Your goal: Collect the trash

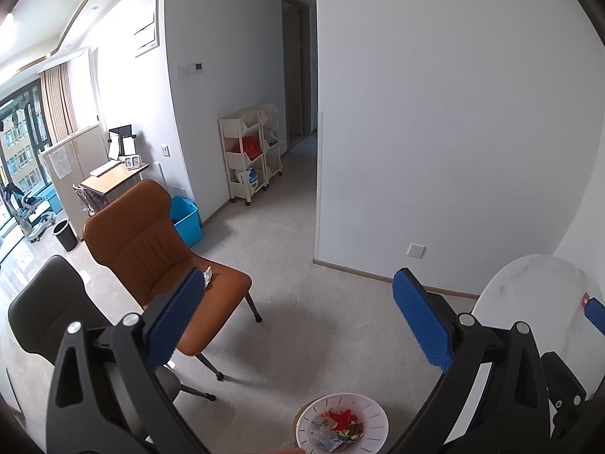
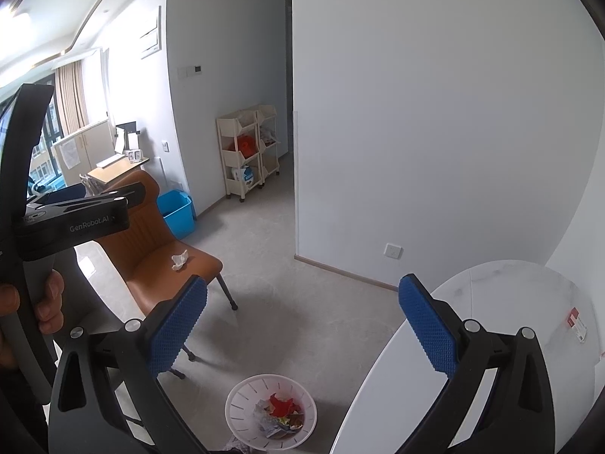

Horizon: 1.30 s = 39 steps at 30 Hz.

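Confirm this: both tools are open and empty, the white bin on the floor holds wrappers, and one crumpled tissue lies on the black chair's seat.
Wrong chair. The crumpled tissue lies on the brown chair, as the right wrist view shows. The rest stands: left tool and right tool open and empty, white bin holding wrappers.

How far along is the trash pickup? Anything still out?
Done: several wrappers already sit in the white bin on the floor. In hand: nothing; left gripper and right gripper both have open, empty jaws. Left: crumpled paper on the orange chair seat, plus a red-and-white card on the table.
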{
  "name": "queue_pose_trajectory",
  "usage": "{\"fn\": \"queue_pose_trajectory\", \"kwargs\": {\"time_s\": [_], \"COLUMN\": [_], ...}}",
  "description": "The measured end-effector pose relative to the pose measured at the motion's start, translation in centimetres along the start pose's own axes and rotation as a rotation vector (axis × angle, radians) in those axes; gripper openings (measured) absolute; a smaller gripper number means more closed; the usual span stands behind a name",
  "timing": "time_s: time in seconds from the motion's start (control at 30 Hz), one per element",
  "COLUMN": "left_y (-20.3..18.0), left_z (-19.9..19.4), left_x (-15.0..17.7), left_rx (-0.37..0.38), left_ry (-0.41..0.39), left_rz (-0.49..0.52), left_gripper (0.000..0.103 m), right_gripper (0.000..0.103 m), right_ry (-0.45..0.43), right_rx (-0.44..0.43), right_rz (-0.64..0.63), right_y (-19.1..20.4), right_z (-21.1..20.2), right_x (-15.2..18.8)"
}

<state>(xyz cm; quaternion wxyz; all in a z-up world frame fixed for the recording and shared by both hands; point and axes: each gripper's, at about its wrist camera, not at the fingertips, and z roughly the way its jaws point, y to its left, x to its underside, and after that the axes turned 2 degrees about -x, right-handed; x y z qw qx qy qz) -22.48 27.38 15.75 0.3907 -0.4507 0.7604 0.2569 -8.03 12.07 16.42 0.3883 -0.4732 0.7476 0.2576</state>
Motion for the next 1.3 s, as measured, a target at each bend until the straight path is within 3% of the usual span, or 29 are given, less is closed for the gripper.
{"fn": "queue_pose_trajectory", "kwargs": {"time_s": [1.07, 1.3], "left_y": [0.2, 0.0], "left_z": [1.9, 2.8], "left_x": [-0.7, -0.9], "left_rx": [0.022, 0.035], "left_ry": [-0.019, 0.019], "left_rz": [0.009, 0.019], "left_gripper": [0.095, 0.095], "right_gripper": [0.101, 0.101], "right_ry": [0.031, 0.045], "right_rx": [0.026, 0.032], "right_rz": [0.022, 0.025], "right_y": [0.9, 1.0], "right_z": [1.5, 1.8], "right_x": [1.1, 1.3]}}
